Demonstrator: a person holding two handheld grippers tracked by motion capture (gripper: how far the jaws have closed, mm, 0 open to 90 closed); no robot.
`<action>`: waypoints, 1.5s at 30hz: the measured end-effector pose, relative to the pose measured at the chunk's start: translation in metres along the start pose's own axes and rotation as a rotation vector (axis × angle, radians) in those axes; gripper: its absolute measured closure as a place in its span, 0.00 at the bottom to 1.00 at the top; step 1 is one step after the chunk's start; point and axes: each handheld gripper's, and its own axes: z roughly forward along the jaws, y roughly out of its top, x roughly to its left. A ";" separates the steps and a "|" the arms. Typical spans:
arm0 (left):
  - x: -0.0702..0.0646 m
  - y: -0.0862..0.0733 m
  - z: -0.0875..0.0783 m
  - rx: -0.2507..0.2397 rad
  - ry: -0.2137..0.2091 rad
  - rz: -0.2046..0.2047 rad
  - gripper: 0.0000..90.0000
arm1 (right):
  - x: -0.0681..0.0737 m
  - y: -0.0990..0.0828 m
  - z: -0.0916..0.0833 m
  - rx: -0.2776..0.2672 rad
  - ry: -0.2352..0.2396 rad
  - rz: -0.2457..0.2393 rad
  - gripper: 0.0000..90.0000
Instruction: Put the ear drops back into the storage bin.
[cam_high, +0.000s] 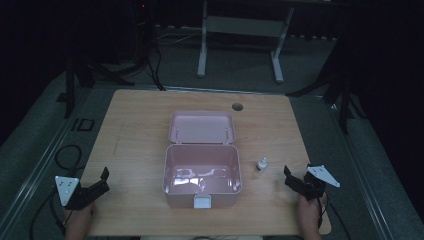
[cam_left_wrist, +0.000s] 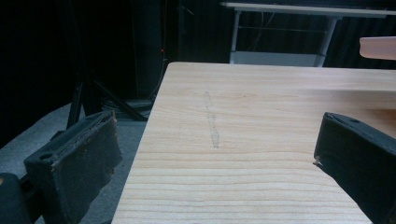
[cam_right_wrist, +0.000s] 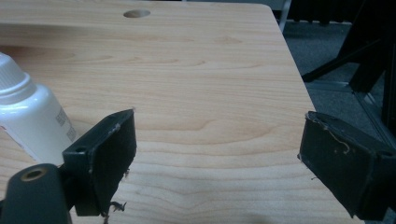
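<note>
I judge I am at the very start of the work: both tools rest near the front edge of the pale wooden desk (cam_high: 140, 125), nothing is gripped, and the thing nearest to hand is the small white plastic bottle with a ribbed white cap (cam_high: 261, 164).

My right hand-held gripper (cam_high: 296, 181) sits at the front right of the desk with its jaws spread wide and nothing between them. In the right gripper view the white bottle (cam_right_wrist: 29, 112) stands upright just beyond and outside my left-hand jaw, not between the two. So the next move, as I read it, calls for swinging that gripper sideways until the bottle sits centred in the gap, then closing on its body below the cap.

My left hand-held gripper (cam_high: 95, 189) lies at the front left corner, also gaping open and empty, facing bare desk.

The bottle stands on the desk just to the right of the open pink plastic box with a hinged lid (cam_high: 176, 165), close to it but apart, between the box and my right gripper. Its body is smooth and glossy with a printed label whose text is too small for me to read. The box is empty inside, its lid laid back, a pale latch at the front.
</note>
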 end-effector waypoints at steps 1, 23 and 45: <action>0.000 0.000 0.000 0.000 0.000 0.000 0.01 | 0.000 0.000 0.001 0.008 0.003 -0.004 0.12; 0.000 0.000 0.000 -0.001 -0.001 0.001 0.01 | -0.001 0.025 0.003 0.277 0.166 -0.090 0.14; 0.000 0.000 0.000 0.002 -0.004 -0.003 0.01 | 0.013 0.056 -0.003 0.689 0.271 -0.299 0.12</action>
